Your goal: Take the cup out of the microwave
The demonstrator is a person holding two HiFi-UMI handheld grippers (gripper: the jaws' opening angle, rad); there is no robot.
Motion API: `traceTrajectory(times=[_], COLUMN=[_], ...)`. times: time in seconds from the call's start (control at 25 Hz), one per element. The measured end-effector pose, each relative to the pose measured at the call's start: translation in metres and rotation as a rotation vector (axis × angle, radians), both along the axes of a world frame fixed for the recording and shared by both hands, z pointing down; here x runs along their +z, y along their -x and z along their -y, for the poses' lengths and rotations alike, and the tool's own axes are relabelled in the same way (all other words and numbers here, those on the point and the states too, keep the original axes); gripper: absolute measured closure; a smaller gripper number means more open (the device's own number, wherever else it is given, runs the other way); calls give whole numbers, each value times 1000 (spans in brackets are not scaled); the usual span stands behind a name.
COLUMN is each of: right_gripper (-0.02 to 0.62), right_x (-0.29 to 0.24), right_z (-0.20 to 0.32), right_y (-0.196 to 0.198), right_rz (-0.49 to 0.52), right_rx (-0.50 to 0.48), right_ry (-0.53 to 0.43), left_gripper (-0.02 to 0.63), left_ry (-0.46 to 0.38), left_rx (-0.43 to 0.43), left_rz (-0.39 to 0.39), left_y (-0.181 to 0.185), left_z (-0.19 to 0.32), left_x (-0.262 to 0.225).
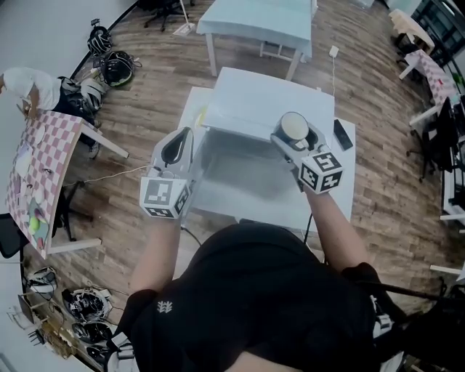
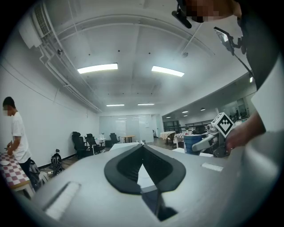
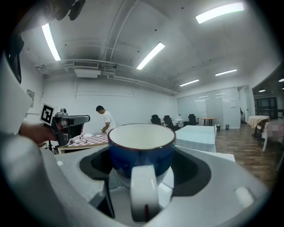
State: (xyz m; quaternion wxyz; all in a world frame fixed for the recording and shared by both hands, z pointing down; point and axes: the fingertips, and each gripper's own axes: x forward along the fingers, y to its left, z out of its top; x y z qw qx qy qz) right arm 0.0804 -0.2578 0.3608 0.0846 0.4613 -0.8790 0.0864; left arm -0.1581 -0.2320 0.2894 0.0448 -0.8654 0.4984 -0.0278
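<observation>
A blue cup (image 3: 142, 148) with a white inside and a white handle sits upright between the jaws of my right gripper (image 3: 143, 165), which is shut on it. In the head view the cup (image 1: 294, 126) hangs over the right end of the white microwave (image 1: 251, 102), which stands on a white table (image 1: 345, 171). My left gripper (image 1: 176, 151) hovers at the microwave's left side, shut and empty, its black pads (image 2: 128, 166) meeting at a point. The left gripper view also shows the cup (image 2: 192, 143) off to the right. The microwave's door and inside are not visible.
A black slab-shaped object (image 1: 342, 134) lies on the table's right edge. A table with a checked cloth (image 1: 35, 178) stands at the left, with a person (image 3: 105, 119) beside it. Another pale table (image 1: 258, 22) is behind. Helmets (image 1: 115, 67) lie on the wooden floor.
</observation>
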Motion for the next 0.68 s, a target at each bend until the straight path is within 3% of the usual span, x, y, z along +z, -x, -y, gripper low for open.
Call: traceTrajectory(times=[0.48, 0.68], right_gripper=[204, 204], right_x=[10, 30], right_z=[0, 7], right_y=[7, 44], right_rz=[4, 23], right_rx=[-3, -85], right_ry=[-15, -12], left_gripper=[600, 600], left_ry=[5, 22], left_rx=[-10, -92], left_rz=[10, 19], left_y=[0, 26], left_z=[-6, -18], left_x=[4, 21])
